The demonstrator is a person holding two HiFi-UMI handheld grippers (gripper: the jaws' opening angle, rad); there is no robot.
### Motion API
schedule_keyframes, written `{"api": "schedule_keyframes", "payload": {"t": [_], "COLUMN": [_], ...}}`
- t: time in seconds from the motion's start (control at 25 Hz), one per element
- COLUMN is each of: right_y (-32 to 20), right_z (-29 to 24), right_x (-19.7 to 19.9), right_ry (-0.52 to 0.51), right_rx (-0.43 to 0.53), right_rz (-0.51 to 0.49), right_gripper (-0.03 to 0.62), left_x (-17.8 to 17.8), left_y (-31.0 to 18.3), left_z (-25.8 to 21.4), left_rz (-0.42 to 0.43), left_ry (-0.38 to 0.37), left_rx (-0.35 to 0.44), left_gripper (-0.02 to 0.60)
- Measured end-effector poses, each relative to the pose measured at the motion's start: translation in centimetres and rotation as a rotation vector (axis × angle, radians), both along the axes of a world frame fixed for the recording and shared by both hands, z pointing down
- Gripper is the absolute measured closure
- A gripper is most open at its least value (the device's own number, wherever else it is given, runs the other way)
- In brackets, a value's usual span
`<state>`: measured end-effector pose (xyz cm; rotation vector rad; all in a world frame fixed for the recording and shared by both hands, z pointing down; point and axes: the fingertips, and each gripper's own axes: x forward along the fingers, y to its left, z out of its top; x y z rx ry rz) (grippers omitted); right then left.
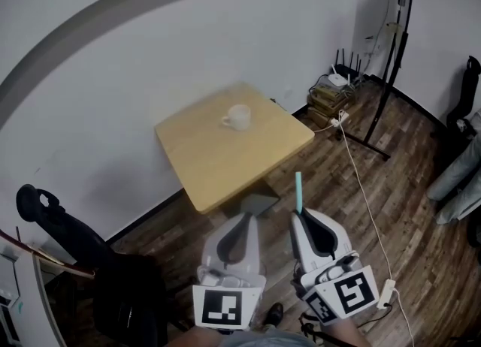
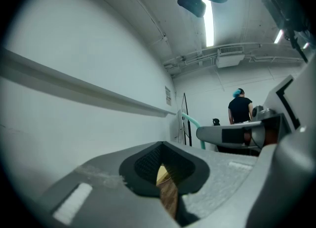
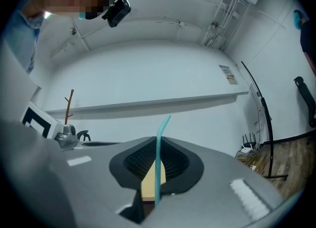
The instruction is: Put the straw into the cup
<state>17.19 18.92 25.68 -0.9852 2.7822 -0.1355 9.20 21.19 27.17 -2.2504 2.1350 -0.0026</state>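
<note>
A white cup (image 1: 237, 117) stands upright near the far side of a light wooden table (image 1: 225, 159), well ahead of both grippers. My right gripper (image 1: 301, 215) is shut on a teal straw (image 1: 298, 191) that sticks up out of its jaws, off the table's near right corner. In the right gripper view the straw (image 3: 158, 158) runs up between the black pads (image 3: 175, 165), its top bent right. My left gripper (image 1: 246, 216) hangs beside it over the table's near edge, shut and holding nothing. The left gripper view shows its pads (image 2: 148, 165) nearly touching and the straw (image 2: 190, 121) further off.
Wooden floor surrounds the table, which stands against a white wall. A router and stacked boxes (image 1: 334, 92) sit in the far right corner beside a black stand (image 1: 388, 75). A white cable (image 1: 367, 195) trails across the floor. A black bag (image 1: 71, 236) lies at left. A person (image 2: 240, 109) stands far off.
</note>
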Motion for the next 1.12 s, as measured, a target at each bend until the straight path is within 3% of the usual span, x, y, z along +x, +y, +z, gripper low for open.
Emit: {"api": "schedule_keyframes", "payload": {"t": [0.36, 0.64, 1.12], "right_y": [-6.9, -12.3, -17.8], "right_z": [1.7, 0.2, -2.5], "right_x": [-4.8, -10.3, -15.8], "right_ry": [0.031, 0.034, 0.048], "right_rx": [-0.031, -0.003, 0.080], "right_rz": [-0.010, -0.025, -0.013], "right_gripper": [0.560, 0.560, 0.560], "left_x": [-4.6, -9.1, -13.8], "left_y": [-7.2, -13.2, -19.2], "left_z": [1.9, 0.5, -1.2], "left_rz": [0.001, 0.016, 0.055], "left_ry": [0.020, 0.024, 0.040], "left_rx": [-0.031, 0.004, 0.066], "left_gripper": [0.565, 0.565, 0.565]}}
